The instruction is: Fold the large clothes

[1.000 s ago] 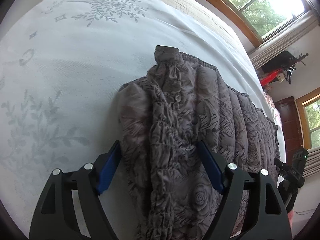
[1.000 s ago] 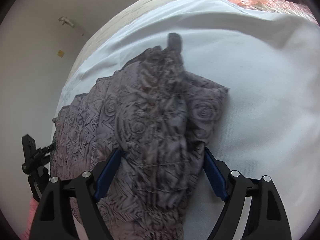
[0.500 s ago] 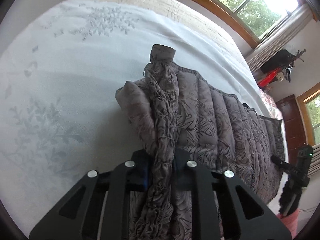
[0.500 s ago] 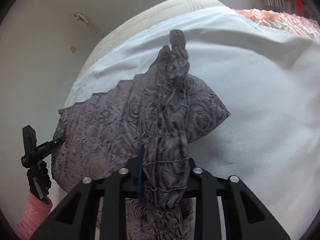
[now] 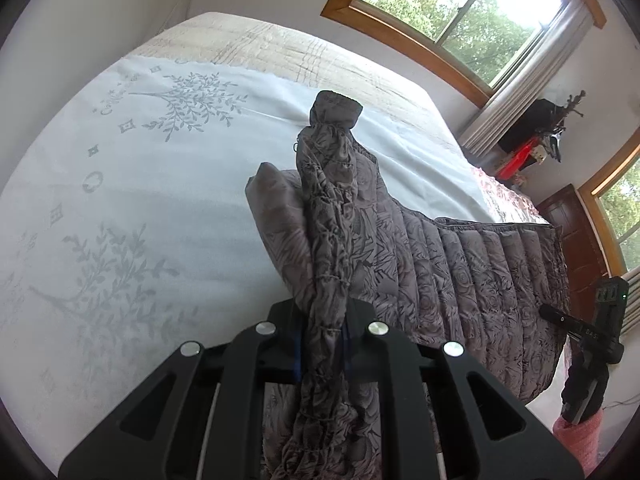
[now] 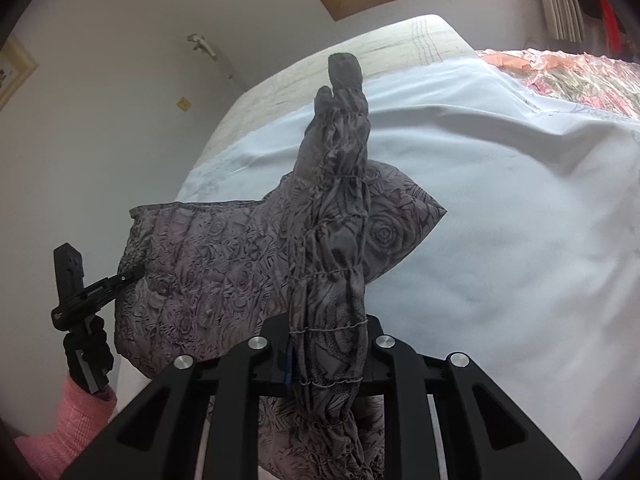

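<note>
A grey-brown quilted jacket with a rose pattern (image 5: pixel 460 276) hung between two tools above a bed covered by a white sheet embroidered with pale leafy sprigs (image 5: pixel 132 208). The left hand-held gripper (image 5: pixel 322 354), a black two-fingered tool, was clamped tight on one gathered, elastic-ruched cuff or hem end of the jacket, so that the bunched fabric stood up along its fingers like a stalk. The right hand-held gripper (image 6: pixel 326 354) was closed in the same way on a matching ruched end (image 6: pixel 334 200), seen in its own camera. Each camera also showed the other tool off to the side: the right one at the far right of the left view (image 5: pixel 592 336), and the left one at the far left of the right view (image 6: pixel 80 300), held by a hand in a black glove with a pink sleeve below.

The two grips sat well apart, seemingly so that the padded body of the jacket could be drawn out flat and wide between them rather than crumple. Most of the garment looked raised off the sheet, sagging a little in the middle; whether its lower edge touched the bed could not be told.

Beyond the bed were a beige quilted cover (image 5: pixel 304 52), a wooden-framed window with green trees outside (image 5: pixel 460 4), and, in the right view, an orange floral bedspread (image 6: pixel 568 76).

The fold itself appeared not yet begun.
</note>
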{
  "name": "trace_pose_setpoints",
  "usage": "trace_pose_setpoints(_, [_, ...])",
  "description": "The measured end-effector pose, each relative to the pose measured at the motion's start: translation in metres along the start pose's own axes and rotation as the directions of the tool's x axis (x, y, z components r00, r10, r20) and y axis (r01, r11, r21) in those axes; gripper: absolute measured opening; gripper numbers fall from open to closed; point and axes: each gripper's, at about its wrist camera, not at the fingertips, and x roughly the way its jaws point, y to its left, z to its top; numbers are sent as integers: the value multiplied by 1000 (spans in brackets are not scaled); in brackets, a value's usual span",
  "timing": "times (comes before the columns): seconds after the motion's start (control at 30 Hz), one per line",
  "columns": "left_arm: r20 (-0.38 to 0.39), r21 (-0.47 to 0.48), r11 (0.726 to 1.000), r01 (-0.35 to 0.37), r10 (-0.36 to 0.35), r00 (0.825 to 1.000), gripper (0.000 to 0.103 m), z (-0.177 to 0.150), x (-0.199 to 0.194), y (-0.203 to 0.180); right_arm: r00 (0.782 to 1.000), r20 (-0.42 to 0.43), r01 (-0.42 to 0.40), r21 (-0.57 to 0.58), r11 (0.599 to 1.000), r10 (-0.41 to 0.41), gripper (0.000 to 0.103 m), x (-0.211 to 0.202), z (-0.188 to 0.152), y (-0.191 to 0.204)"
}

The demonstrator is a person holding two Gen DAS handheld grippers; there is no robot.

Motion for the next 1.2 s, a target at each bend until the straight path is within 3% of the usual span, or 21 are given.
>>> trace_pose_setpoints(0.3, [-37,-3,1000,12,-12,999,12,-61,-75,0,999,-37,-19,-14,1000,19,19,-23,-34,12])
trace_pose_setpoints(0.57, [-97,0,1000,-5,5,995,12,-129,-110,3,994,-107,-6,5,1000,6,19,-30,-66,4])
trace_pose_setpoints(0.77, [-146,-19,1000,-23,20,989,13,-173,-101,14,988,-157,15,60,998,-5,19,-11,-68,-10])
trace_pose_setpoints(1.0, [-173,37,991,-128,133,976,17,-204,-68,30,978,-189,107,81,991,-90,24,37,-29,-31])
trace_pose_setpoints(1.2, [-167,77,982,-174,185,968,25,-222,-41,43,968,-180,181,35,983,-172,32,62,-53,-23])
